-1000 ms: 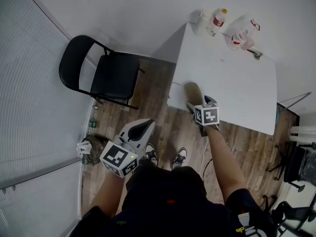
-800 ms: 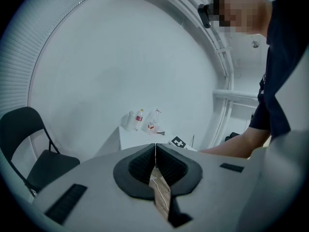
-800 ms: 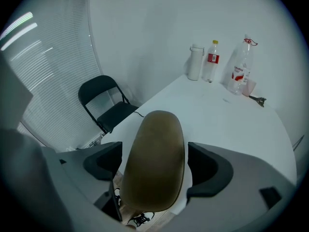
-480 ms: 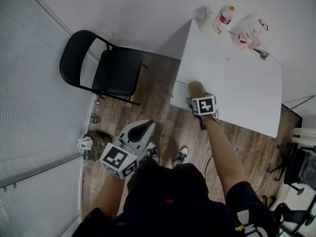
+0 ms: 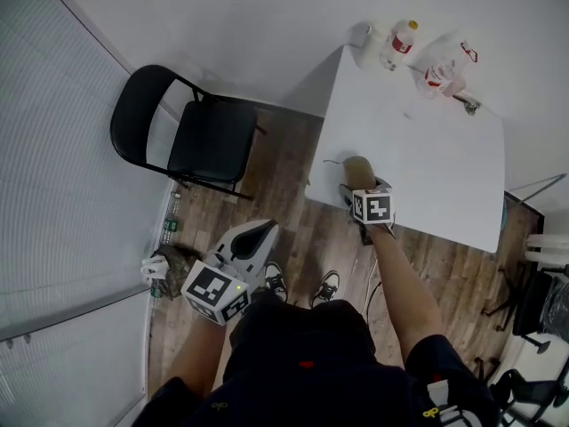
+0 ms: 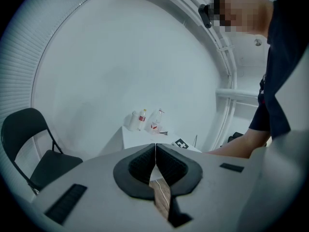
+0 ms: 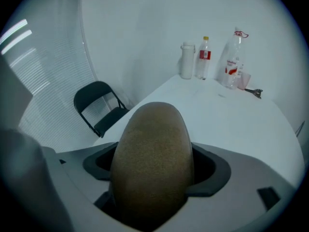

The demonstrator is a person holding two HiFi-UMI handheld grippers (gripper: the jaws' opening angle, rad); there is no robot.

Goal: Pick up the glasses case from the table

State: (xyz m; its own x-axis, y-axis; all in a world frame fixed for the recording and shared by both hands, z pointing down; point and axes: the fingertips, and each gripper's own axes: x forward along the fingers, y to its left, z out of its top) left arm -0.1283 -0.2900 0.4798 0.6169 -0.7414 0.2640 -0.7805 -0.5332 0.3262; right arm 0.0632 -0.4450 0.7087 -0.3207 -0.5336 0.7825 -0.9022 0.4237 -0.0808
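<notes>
White table [image 5: 427, 149] over a wood floor [image 5: 293, 194] fills the room's middle. The right gripper [image 5: 357, 188] tips down over the table's near edge. Its jaws are opening, spread to either side of the brown glasses case [image 5: 357, 169], which lies flat on the tabletop between them. Dark gaps show beside the case, so the pads seem not to press it. The left gripper [image 5: 253, 234] hangs low at 7 o'clock from there, jaws together on nothing. Bottles [image 5: 400, 41] stand at 1 o'clock along the far edge, and a black folding chair [image 5: 200, 136] sits at 9 o'clock. The reach looks done; closing on the case and lifting it remain.
</notes>
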